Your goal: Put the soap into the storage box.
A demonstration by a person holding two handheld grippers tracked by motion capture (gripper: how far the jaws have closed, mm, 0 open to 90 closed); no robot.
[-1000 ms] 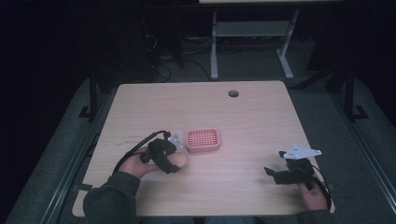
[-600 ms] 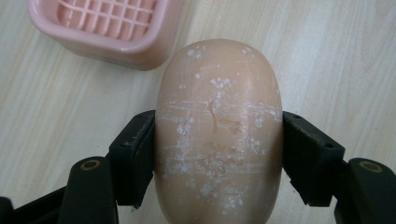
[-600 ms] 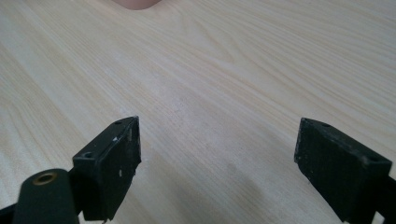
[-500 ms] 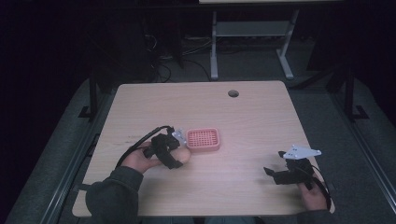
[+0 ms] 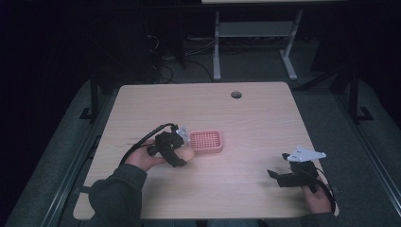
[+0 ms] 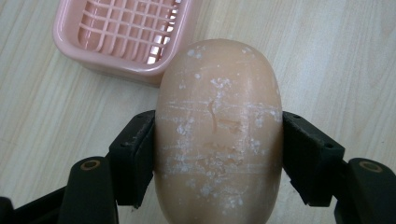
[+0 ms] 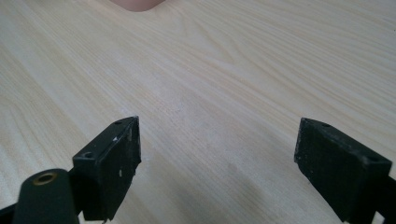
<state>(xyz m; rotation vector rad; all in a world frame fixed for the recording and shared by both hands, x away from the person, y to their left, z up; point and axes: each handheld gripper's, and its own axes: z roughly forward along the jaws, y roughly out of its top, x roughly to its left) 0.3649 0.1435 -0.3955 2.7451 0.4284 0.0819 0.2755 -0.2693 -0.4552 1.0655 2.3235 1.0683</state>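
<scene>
The left gripper [image 6: 218, 140] clamps its two jaws on the flanks of one peach soap bar [image 6: 218, 130], whose far end reaches just past the near rim of the one pink slatted soap dish [image 6: 126, 32]. Dish and bar sit left of the middle of the table [image 5: 265, 118]. The right gripper [image 7: 217, 163], jaws wide apart and empty, hangs over bare wood near the table's front right corner, well apart from them.

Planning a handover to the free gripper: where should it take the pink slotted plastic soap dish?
Probably by one long rim wall of the pink slotted plastic soap dish, coming down from above: it lies flat and shallow. Approach from the right, since the left gripper holds the peach oval soap bar at its left.
</scene>
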